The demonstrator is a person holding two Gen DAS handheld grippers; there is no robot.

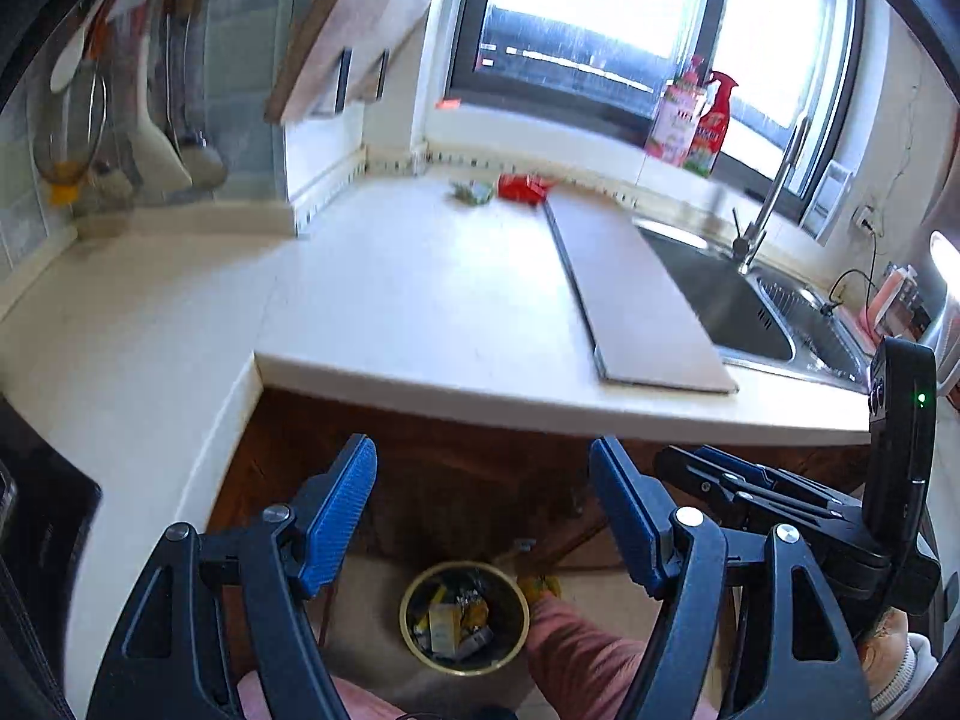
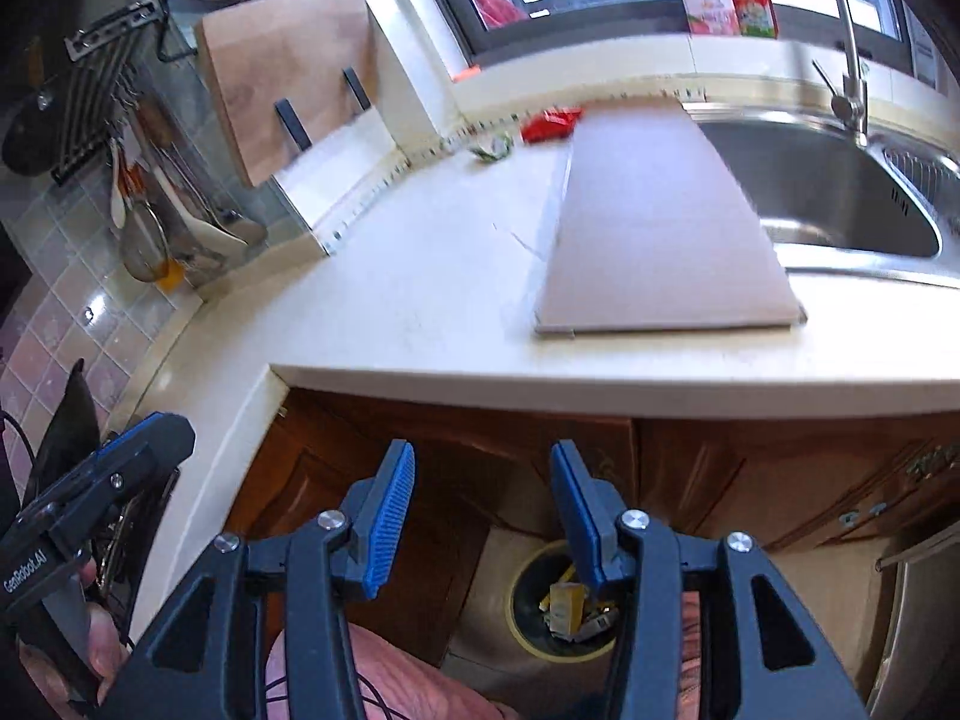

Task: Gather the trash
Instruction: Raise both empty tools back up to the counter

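Two grippers up above the worktop [image 1: 420, 312] edge, both empty. Left gripper [image 1: 483, 480]: fingers spread wide, nothing between the blue pads. Right gripper [image 2: 483, 480]: fingers apart at a narrower gap, also nothing between them; the pads frame only cabinet front and floor.

Trash left on the worktop: a red wrapper [image 1: 523, 187] at the far back by the wall strip, and a small green-white scrap [image 1: 471, 192] just beside it on its left. In the right wrist view the same pair shows, red wrapper [image 2: 549, 123] touching or nearly touching the far end of a flat grey board [image 2: 660, 222], scrap [image 2: 492, 149] a bit apart.

The board lies along the worktop, its right edge over the rim of the steel sink [image 1: 750, 300]. Faucet [image 2: 846, 60] behind the sink, two bottles on the window sill [image 1: 690, 120].

Round trash bin [image 1: 465, 618] sits on the floor below the worktop edge, in front of the wooden cabinet doors, already holding yellow and white packaging. Bin also in the right wrist view [image 2: 528, 612], partly hidden behind the right finger. Pink-clad legs of the person show at the bottom of both views.
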